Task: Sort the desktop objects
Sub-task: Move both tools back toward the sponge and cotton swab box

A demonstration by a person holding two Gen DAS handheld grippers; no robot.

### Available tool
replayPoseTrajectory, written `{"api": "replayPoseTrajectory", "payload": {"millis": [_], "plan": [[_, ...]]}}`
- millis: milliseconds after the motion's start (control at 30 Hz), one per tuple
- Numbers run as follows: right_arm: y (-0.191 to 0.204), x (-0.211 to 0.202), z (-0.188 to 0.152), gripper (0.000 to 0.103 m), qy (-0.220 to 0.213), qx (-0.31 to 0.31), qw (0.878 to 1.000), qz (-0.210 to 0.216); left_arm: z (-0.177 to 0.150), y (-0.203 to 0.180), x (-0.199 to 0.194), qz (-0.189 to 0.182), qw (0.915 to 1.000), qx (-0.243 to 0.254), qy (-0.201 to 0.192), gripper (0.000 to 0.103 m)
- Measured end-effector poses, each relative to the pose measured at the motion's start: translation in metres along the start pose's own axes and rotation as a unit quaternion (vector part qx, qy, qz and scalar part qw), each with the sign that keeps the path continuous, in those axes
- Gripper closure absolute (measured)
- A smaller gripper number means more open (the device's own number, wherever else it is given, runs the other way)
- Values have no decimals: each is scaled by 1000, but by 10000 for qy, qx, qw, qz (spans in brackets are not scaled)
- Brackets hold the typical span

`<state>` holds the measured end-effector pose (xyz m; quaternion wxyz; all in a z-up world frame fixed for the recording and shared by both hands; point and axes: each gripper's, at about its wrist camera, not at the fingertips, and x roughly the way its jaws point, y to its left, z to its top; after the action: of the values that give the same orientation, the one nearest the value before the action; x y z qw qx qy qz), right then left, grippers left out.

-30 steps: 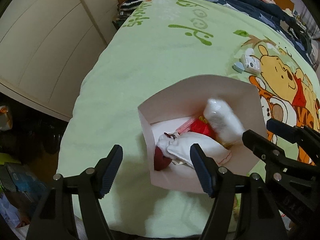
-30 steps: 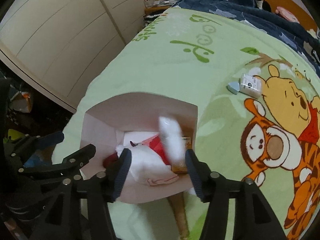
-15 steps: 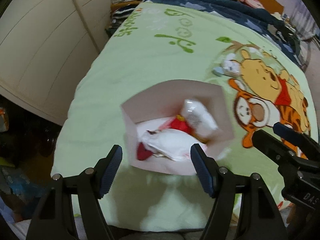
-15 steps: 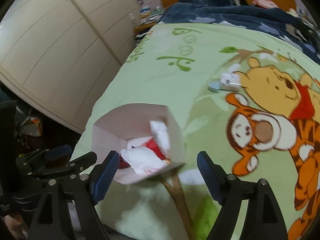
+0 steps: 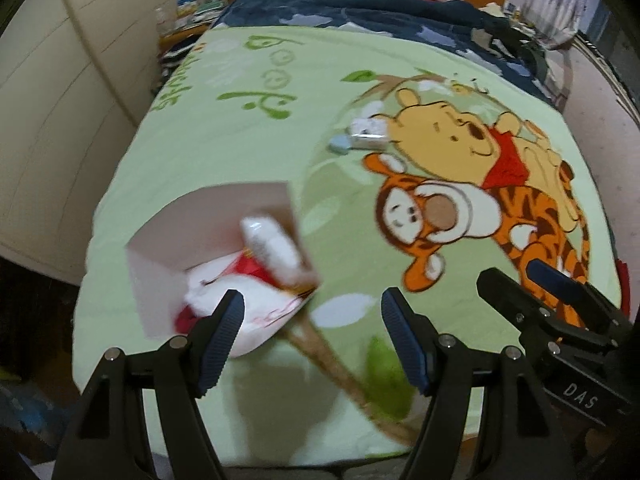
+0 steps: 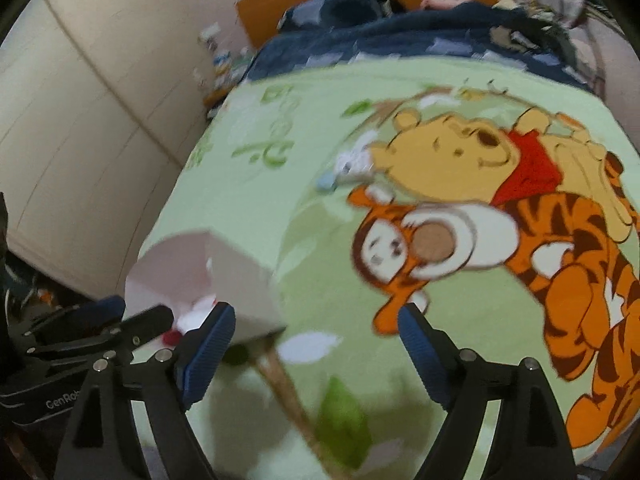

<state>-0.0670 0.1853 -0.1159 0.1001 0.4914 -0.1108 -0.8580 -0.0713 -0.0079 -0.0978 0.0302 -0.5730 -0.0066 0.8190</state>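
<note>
Nearest the cameras, both grippers are held above the near edge of the blanket (image 5: 248,148). The left gripper (image 5: 312,332) is spread wide, and nothing is held between its fingers. The right gripper (image 6: 316,344) is likewise spread wide and nothing is gripped. In the left view, the right gripper is seen at the lower right; in the right view, the left gripper is seen at the lower left.

Just beyond the left gripper, an open box (image 5: 160,240) is set on the blanket near its left edge. A white packet (image 5: 276,240), a red item (image 5: 252,270) and a white bundle (image 5: 256,304) are contained in it. In the right view, the box (image 6: 240,280) is blurred and its contents are largely hidden.

Farther off, well apart from the box, a small white device (image 5: 368,136) and a blue piece (image 5: 340,145) lie just beside each other, next to the printed bear. Beyond the blanket, a dark blue quilt (image 5: 360,8) is seen.
</note>
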Motion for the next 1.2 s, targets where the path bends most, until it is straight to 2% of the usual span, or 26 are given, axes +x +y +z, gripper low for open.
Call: {"api": "replayPoseTrajectory", "payload": {"millis": [67,133,267,467,733,867,1000,1200], "plan": [[-10,-3,10,15,-255,-28,9996,-106,11,-16,4,-120,9999,56,-55,31],[-21,-2,25,14,-286,-39,9993,-221,22,-29,11,-215,9997,88,-118,31],[-41,18,58,14,-218,-147,9986,-457,49,-47,37,-50,9999,21,-147,31],[-57,86,106,14,46,-754,9945,-723,83,-60,94,316,9988,-331,-158,31],[-53,208,154,14,335,-1742,9832,-441,96,-72,184,835,9944,-633,-116,30],[-48,265,161,14,531,-1783,9823,-199,90,-68,216,926,9919,-869,-44,30],[-29,302,163,14,453,-2052,9772,-309,78,-54,237,970,9903,-992,85,30],[-3,352,182,14,382,-2311,9672,-982,64,-44,256,958,9902,-985,253,30]]}}
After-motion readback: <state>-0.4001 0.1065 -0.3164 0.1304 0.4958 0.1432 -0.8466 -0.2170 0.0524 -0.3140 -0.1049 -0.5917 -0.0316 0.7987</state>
